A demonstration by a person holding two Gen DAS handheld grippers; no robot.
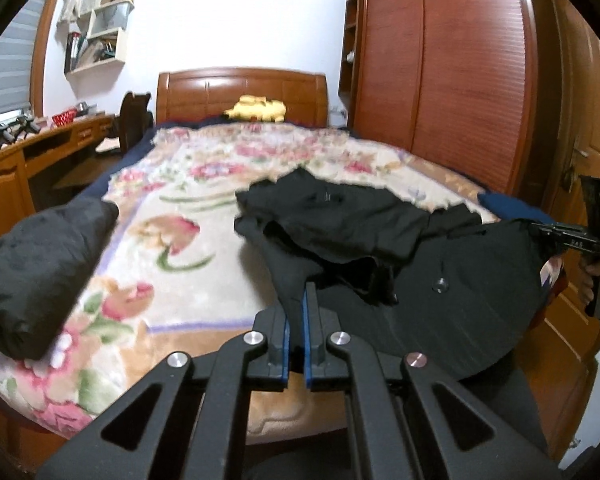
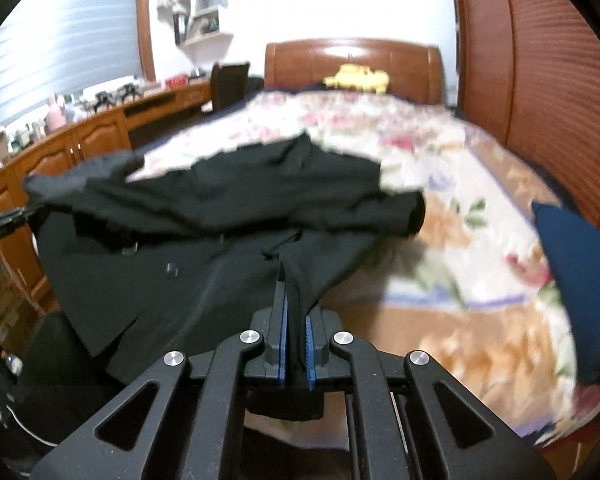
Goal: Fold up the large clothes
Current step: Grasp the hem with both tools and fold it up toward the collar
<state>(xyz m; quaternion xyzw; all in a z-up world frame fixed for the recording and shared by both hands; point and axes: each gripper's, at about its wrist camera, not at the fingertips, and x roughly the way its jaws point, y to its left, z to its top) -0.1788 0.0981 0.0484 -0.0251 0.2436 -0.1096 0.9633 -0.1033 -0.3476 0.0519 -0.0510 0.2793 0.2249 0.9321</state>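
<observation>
Jaws of left gripper (image 1: 299,300) pinched tight on a hem edge of the black coat (image 1: 452,280), cloth pulled up between the blue pads. Right gripper (image 2: 296,300) same deal, jaws clamped on the opposite hem corner, a fabric strip running down between its fingers. Coat hangs stretched between both grippers at the foot of the bed (image 1: 172,240), lower part lifted, upper part and a sleeve bunched on the floral blanket (image 2: 452,208). Round button (image 1: 441,285) visible on the front panel. Right gripper also shows at the far right edge of the left wrist view, in a hand (image 1: 592,280). Second dark garment (image 1: 40,264) lies at the bed's left edge. Yellow plush toy (image 1: 256,108) by the headboard (image 1: 204,88). Blue cushion (image 2: 576,288) on the bed's right side. Frames blurry.
</observation>
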